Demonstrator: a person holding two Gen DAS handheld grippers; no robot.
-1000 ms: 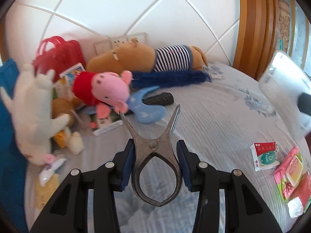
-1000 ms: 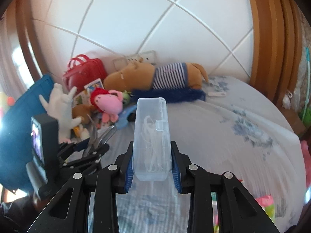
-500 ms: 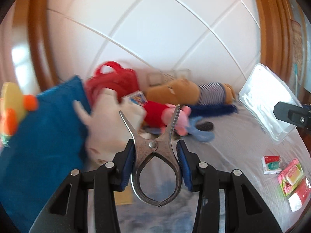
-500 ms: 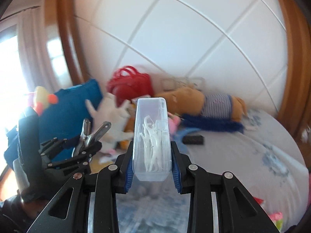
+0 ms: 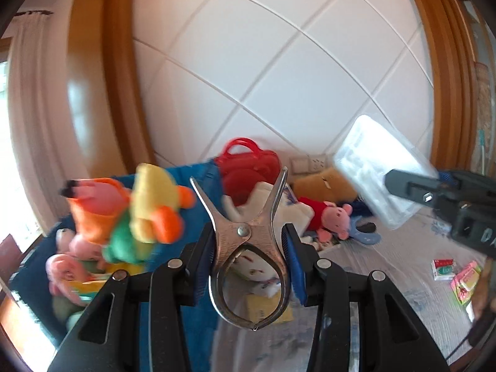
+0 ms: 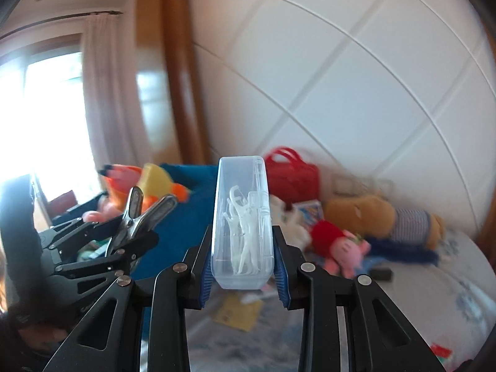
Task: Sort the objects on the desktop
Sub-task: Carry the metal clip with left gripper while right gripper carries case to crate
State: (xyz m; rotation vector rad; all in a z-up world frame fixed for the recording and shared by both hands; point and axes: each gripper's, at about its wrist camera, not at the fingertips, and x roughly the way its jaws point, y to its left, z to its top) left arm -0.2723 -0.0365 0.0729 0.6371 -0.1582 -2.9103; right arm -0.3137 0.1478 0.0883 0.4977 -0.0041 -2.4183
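My left gripper (image 5: 249, 259) is shut on a metal spring clip (image 5: 248, 241), held upright in the air; the clip also shows in the right wrist view (image 6: 139, 217). My right gripper (image 6: 243, 271) is shut on a clear plastic box of white floss picks (image 6: 243, 226), also held up; the box shows at the right of the left wrist view (image 5: 381, 170). A blue bin (image 5: 189, 179) with bright plush toys (image 5: 136, 214) stands ahead of both grippers, to the left.
Plush toys lie on the bed: a pink pig (image 5: 333, 217), a brown striped one (image 6: 390, 217) and a white one (image 5: 291, 214). A red bag (image 5: 248, 161) stands at the headboard. Small packets (image 5: 455, 274) lie on the sheet at right.
Both grippers have swung left and upward with their objects. The blue bin and its bright toys have come into view; the bed toys have slid right.
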